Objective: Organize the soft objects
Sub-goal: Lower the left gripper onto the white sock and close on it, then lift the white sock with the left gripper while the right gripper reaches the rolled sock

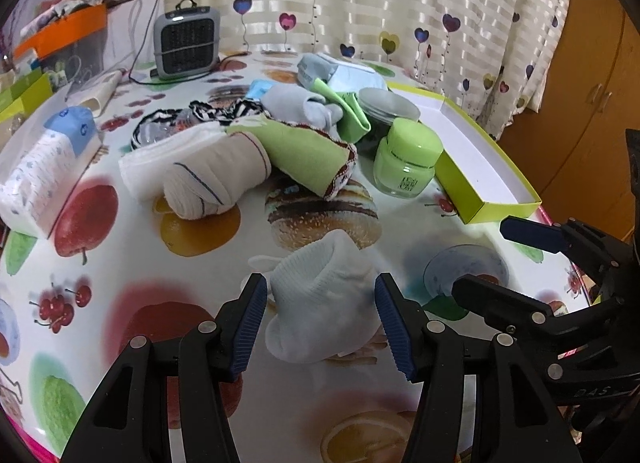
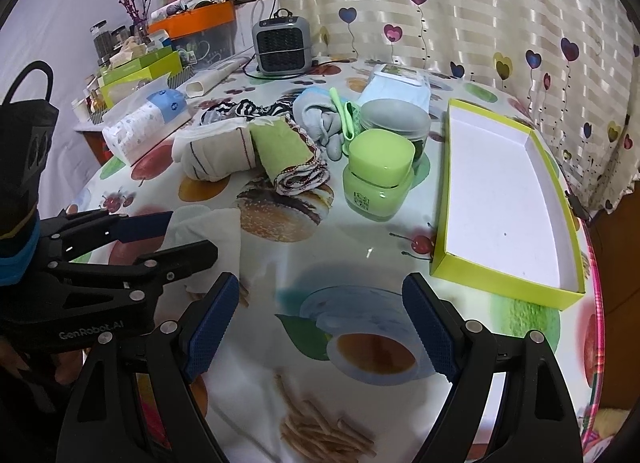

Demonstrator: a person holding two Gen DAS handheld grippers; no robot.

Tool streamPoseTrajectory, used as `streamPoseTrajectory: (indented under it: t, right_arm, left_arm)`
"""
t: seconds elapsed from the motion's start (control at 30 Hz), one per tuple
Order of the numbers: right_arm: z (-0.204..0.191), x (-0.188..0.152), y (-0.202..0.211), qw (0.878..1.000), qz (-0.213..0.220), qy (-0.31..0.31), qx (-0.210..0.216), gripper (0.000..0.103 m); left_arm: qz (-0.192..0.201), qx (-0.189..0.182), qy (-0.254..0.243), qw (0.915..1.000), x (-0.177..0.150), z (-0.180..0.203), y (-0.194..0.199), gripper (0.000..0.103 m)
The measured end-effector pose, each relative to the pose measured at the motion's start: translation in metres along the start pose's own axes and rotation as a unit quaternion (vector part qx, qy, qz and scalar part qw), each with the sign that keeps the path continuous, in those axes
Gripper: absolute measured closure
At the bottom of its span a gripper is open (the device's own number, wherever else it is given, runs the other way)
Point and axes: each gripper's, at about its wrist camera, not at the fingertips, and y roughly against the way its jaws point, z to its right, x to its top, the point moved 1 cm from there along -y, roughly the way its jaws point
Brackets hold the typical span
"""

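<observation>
**A:** Nearest the lens is the white sock point(image 1: 320, 299), lying crumpled on the table point(image 1: 160, 263) right between the fingers of the left gripper point(image 1: 320, 323). What state is that gripper in?

**B:** Spread wide, both pads clear of the cloth, holding nothing. The sock's long axis runs roughly away from the camera, cuff at the far end, so the fingers sit either side of its width. I'd judge closing straight in would catch it.

**A:** And the right gripper point(image 2: 324, 323)?

**B:** Also wide open and empty, over bare tablecloth near the front edge. The left one is clearly nearer the sock.

**A:** Where would the sock go?

**B:** Probably the green tray point(image 2: 500, 279) along the right edge, white-lined with nothing in it. That's a guess from the task.

**A:** What else is out there?

**B:** Further back, a pile of rolled cloths point(image 1: 224, 167) and socks toward the middle, with a green jar point(image 1: 408, 159) beside them, near the tray.

**A:** Do the views differ?

**B:** The right view shows the whole tray floor; the left shows only its near corner. The right view mostly hides the sock behind the left gripper.
</observation>
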Motion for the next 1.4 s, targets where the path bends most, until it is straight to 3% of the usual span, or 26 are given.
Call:
streamPoseTrajectory:
  t: [0.3, 0.47, 0.67, 1.4]
  right_arm:
    - [0.003, 0.001, -0.006, 1.000, -0.006, 0.000, -0.001, 0.019]
    - [0.004, 0.003, -0.010, 1.000, -0.009, 0.000, -0.001, 0.019]
    - [0.003, 0.006, -0.013, 1.000, -0.009, 0.005, 0.001, 0.019]
    - [-0.019, 0.040, -0.034, 0.999, 0.003, 0.030, 0.027, 0.019]
  left_arm:
    - [-0.005, -0.013, 0.004, 0.9999, 0.002, 0.000, -0.012, 0.049]
    - [-0.003, -0.016, -0.004, 0.9999, 0.002, 0.001, -0.013, 0.065]
    - [0.008, -0.013, -0.009, 0.9998, 0.005, 0.000, -0.009, 0.073]
    - [0.069, 0.011, 0.017, 0.9974, 0.026, -0.038, 0.026, 0.074]
